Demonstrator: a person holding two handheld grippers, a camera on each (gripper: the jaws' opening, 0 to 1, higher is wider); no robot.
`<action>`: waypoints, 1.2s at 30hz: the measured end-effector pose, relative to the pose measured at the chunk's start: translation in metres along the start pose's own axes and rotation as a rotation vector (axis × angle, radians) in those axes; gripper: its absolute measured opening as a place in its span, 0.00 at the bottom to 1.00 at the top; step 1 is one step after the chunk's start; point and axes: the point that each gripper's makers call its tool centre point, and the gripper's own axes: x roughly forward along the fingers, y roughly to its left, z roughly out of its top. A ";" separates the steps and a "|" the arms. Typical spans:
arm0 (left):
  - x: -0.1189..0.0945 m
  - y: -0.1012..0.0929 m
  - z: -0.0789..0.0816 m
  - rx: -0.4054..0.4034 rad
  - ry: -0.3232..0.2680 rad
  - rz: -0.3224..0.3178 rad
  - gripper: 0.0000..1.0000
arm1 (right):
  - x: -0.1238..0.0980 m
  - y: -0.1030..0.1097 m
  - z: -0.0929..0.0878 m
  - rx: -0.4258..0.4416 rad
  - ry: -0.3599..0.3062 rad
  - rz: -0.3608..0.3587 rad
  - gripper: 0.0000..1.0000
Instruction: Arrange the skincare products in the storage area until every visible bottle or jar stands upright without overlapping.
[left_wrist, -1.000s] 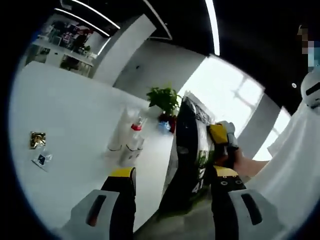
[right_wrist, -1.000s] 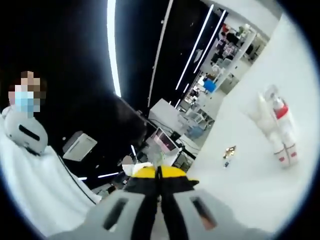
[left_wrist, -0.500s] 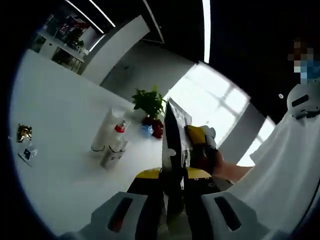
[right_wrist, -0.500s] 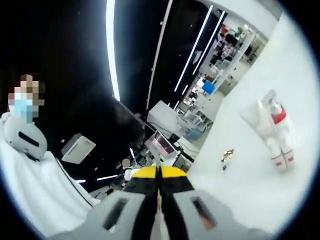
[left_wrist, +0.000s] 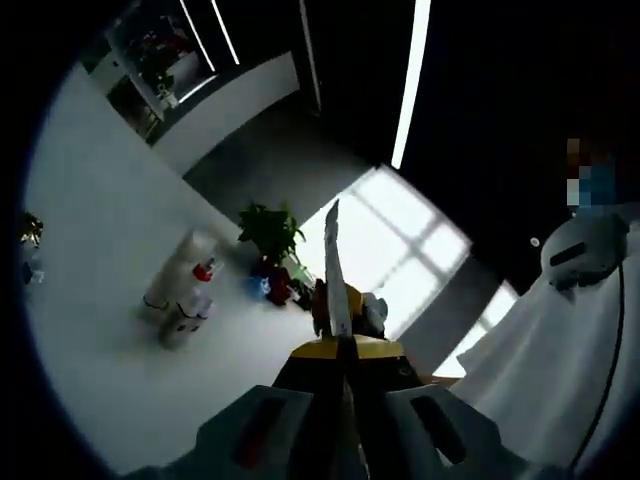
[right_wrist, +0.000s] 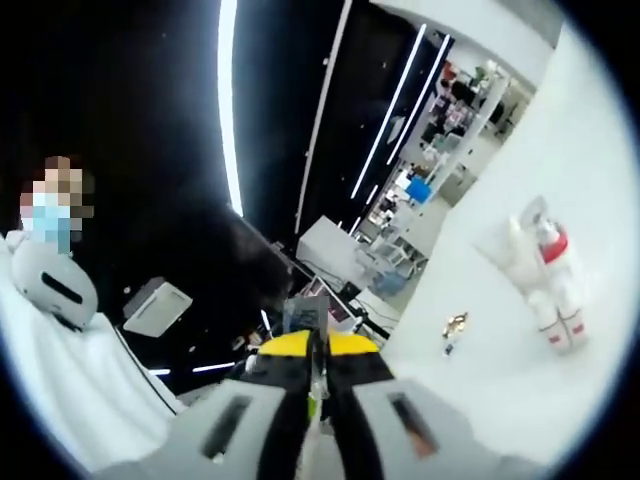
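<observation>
A thin dark printed pouch (left_wrist: 334, 262) stands edge-on between the jaws of my left gripper (left_wrist: 341, 347), which is shut on it. My right gripper (left_wrist: 345, 304), with yellow tips, holds the same pouch just behind. In the right gripper view, my right gripper (right_wrist: 315, 346) is shut on the pouch's edge (right_wrist: 305, 316). A tight cluster of white skincare bottles (left_wrist: 180, 298), one with a red collar, stands on the white table (left_wrist: 90, 250) to the left. The same bottles (right_wrist: 547, 272) appear at the right, far from both grippers.
Small sachets (left_wrist: 27, 240) lie at the table's left edge and also show as sachets (right_wrist: 455, 326) left of the bottles. A potted green plant (left_wrist: 268, 228) with small red and blue items (left_wrist: 270, 288) stands behind the bottles. A person in white (left_wrist: 560, 330) stands close by.
My left gripper went from open to shut on the pouch that the right gripper held up. The pouch has turned edge-on to the left camera. Both views have shifted with the hands.
</observation>
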 end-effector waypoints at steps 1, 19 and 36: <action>0.000 -0.001 0.001 -0.001 -0.007 -0.002 0.00 | -0.001 -0.001 -0.003 0.014 0.001 -0.003 0.07; -0.002 0.008 0.039 -0.074 -0.204 0.036 0.00 | 0.002 0.004 -0.034 0.133 -0.004 0.010 0.06; -0.005 0.034 0.025 -0.083 -0.167 0.127 0.08 | 0.008 0.000 -0.021 0.266 -0.118 0.039 0.01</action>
